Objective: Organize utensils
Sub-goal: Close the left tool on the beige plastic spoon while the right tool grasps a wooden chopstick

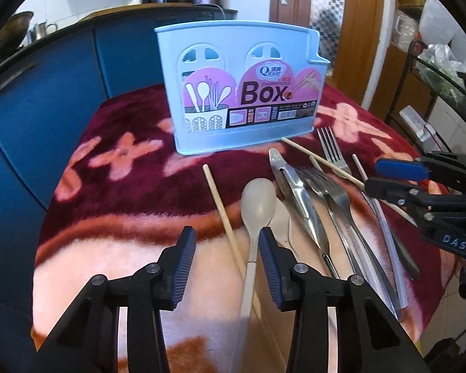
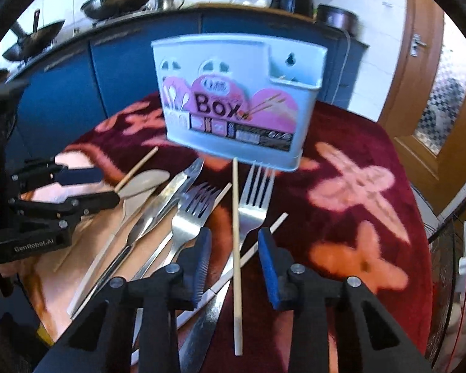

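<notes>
We hold both tools wide apart, gripping nothing: left tool [image 1: 227, 250] beside the spoon [image 1: 258, 205], right tool [image 2: 235, 250] straddling a chopstick [image 2: 236, 248].

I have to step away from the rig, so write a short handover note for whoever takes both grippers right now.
Left gripper: open, empty, low over the blanket beside the pale spoon.
Right gripper: open, empty, straddling a wooden chopstick near a fork.
Blue utensil box: upright at the far side of the blanket; something pale shows in its low end pocket, too blurred to identify.
Done: no clear progress visible.
Left: spoon, forks, metal tongs and chopsticks all lie loose in front of the box; load them in.
</notes>
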A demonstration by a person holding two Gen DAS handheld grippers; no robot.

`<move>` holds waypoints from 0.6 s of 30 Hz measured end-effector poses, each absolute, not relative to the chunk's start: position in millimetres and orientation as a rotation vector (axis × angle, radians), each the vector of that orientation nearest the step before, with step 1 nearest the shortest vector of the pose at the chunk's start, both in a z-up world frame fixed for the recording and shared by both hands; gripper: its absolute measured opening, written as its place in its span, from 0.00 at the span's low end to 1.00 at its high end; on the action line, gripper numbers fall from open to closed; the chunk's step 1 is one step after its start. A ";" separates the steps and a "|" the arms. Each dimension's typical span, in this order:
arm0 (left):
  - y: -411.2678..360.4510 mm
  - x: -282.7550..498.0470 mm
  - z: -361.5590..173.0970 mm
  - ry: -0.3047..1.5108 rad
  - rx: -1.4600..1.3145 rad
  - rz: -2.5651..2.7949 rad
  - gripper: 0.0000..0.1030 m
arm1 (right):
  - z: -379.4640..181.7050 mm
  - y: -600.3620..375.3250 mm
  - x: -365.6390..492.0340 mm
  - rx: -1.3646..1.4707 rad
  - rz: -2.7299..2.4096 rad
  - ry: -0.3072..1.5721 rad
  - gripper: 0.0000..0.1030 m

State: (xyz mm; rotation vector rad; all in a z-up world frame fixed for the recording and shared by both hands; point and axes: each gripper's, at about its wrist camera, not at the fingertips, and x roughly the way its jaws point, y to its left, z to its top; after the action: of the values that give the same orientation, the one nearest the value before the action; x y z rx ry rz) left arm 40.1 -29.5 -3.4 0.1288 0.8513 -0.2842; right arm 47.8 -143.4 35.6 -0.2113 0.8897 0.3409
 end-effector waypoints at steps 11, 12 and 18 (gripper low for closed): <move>-34.3 64.7 -9.2 0.937 0.147 -0.333 0.40 | 28.6 -133.2 69.7 -0.252 0.388 0.971 0.21; -34.6 67.8 -10.3 0.945 0.145 -0.338 0.40 | 29.0 -134.8 72.0 -0.242 0.395 0.977 0.13; -31.9 73.1 -7.4 0.939 0.108 -0.358 0.12 | 29.5 -147.3 86.4 -0.145 0.446 1.025 0.07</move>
State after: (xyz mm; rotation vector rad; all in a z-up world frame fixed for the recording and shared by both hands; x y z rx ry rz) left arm 73.1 -31.9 -7.4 0.1075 0.9389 -0.3578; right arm 86.4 -147.3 29.5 -0.1445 1.0248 0.4460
